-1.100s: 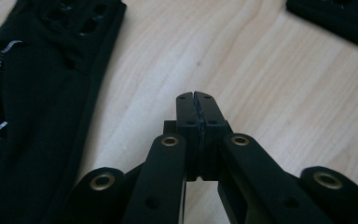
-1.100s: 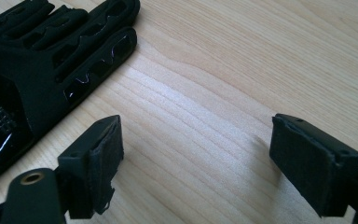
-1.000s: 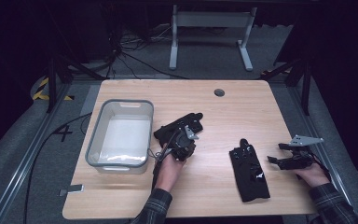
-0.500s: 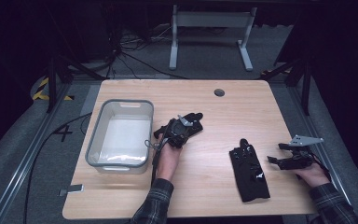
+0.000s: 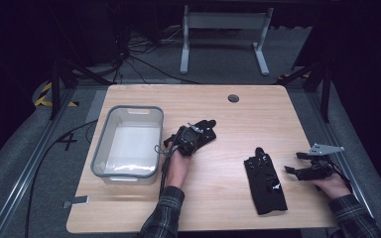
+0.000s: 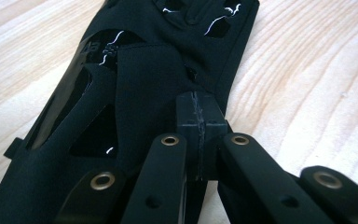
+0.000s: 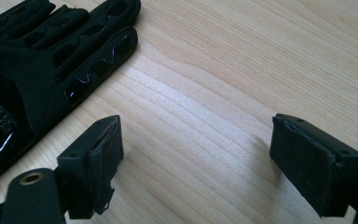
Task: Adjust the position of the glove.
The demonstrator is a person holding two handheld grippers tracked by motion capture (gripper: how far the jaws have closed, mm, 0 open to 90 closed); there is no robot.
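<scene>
Work in hand: two black gloves on a wooden table (image 5: 228, 119), with a clear plastic bin (image 5: 127, 144) at the table's left that looks like the place they are meant to go

Left gripper (image 5: 192, 140): jaws pressed together, pinching a fold of the first glove (image 6: 154, 70); in the left gripper view the pads meet over the fabric near the glove's middle, a hold that should let the limp cloth hang free when lifted

First glove, place: on the wood just right of the bin, its fingers (image 5: 206, 125) pointing away from the person; the short gap to the bin's rim would make for a brief carry

Right gripper (image 5: 311, 168): jaws wide apart with nothing between the pads (image 7: 103, 144), hovering low near the table's right edge

Second glove (image 5: 265, 181): flat on the table, just left of the right gripper, fingers toward the far side; in the right gripper view it lies beside the open jaws, untouched, likely next in turn
</scene>
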